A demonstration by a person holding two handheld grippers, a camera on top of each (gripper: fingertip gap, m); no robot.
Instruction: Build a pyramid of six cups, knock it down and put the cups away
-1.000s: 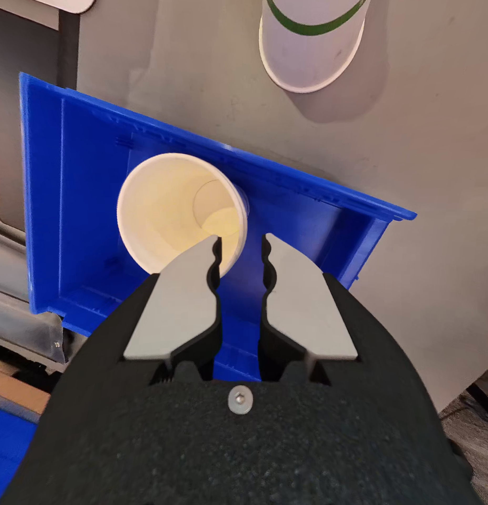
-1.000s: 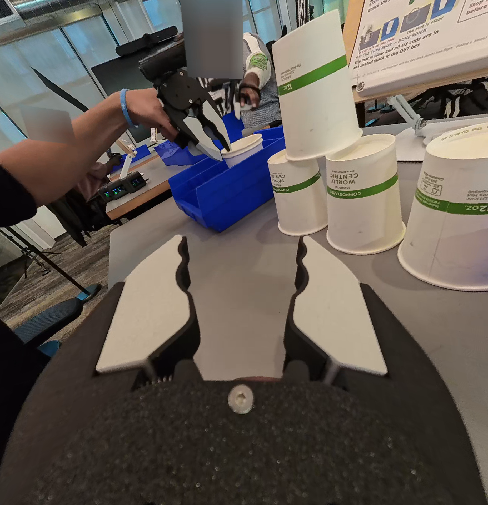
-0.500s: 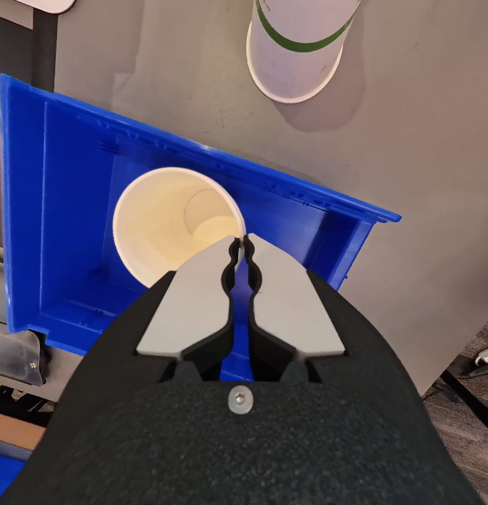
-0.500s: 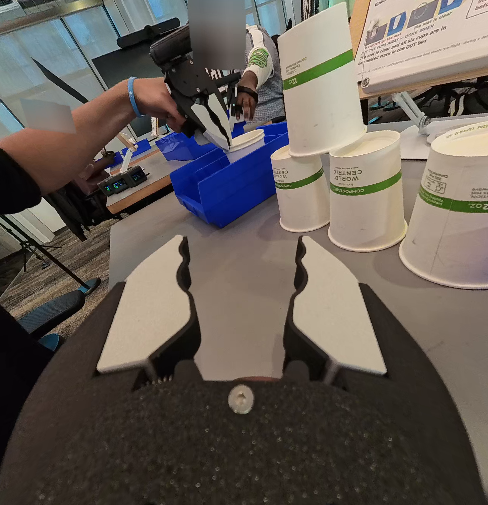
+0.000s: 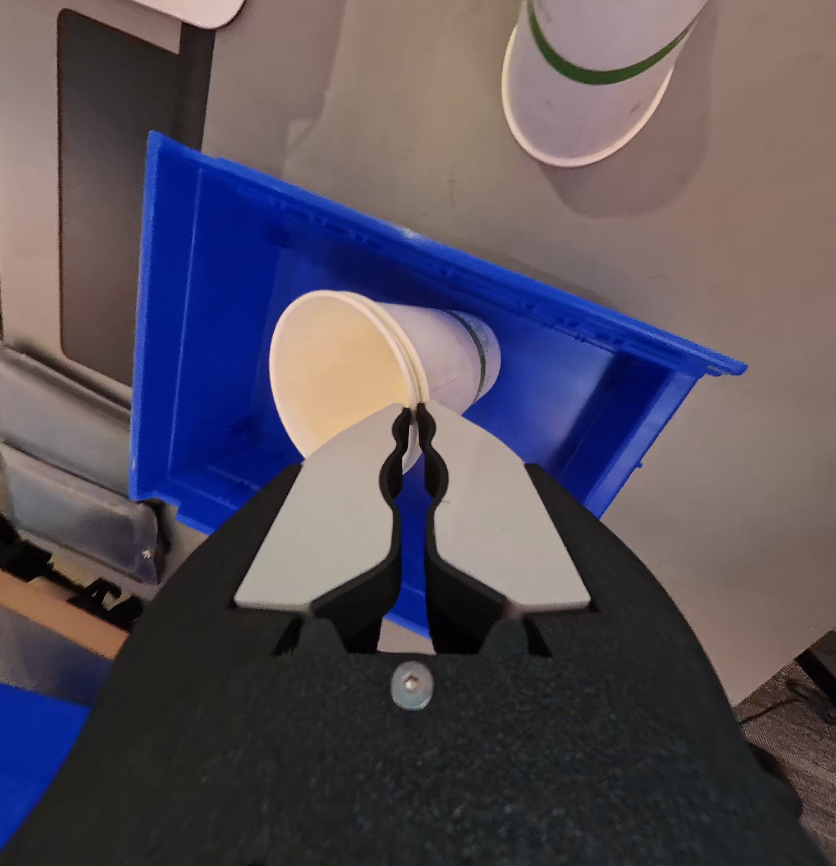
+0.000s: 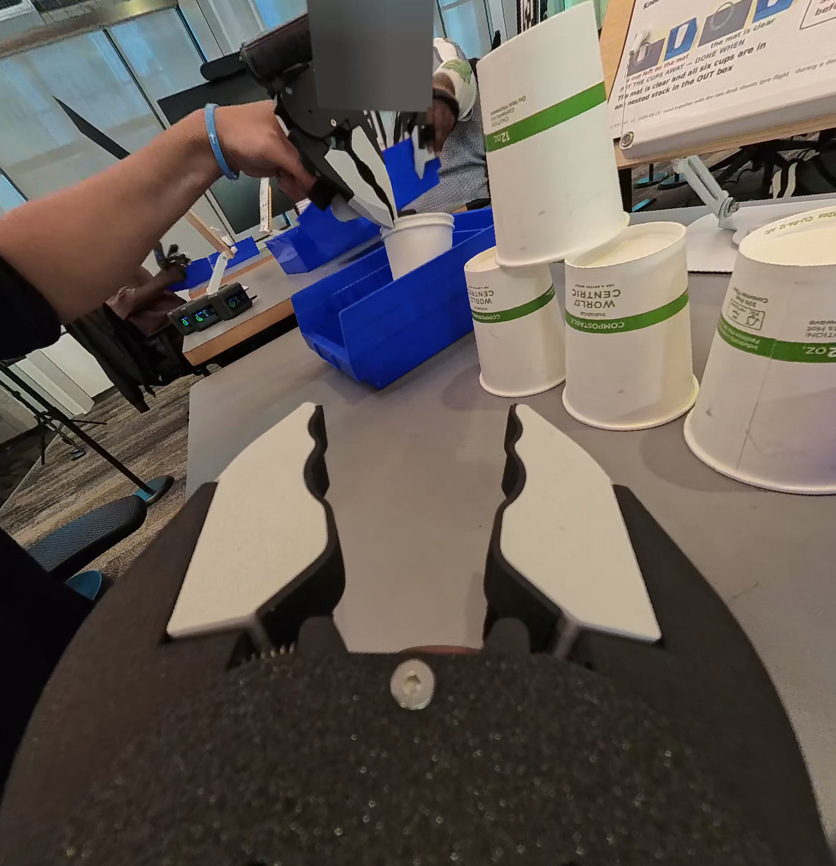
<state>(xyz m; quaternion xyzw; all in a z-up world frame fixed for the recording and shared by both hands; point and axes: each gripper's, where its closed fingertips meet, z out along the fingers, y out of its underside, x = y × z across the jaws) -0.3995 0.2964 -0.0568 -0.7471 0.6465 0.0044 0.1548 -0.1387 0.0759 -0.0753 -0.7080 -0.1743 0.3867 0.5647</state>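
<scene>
Left wrist view: left claw (image 5: pixel 414 412) pinched tight on rim of nested paper cups (image 5: pixel 383 365), lifted tilted over blue plastic bin (image 5: pixel 210 375), likely for the pyramid. Right claw (image 6: pixel 414 450) wide apart, empty, low over grey table (image 6: pixel 406 421) near upturned cups (image 6: pixel 627 328).

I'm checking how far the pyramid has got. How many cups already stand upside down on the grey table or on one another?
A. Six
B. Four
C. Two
B: the right wrist view shows three inverted paper cups on the grey table, namely and, plus a fourth sitting tilted across the first two.
</scene>
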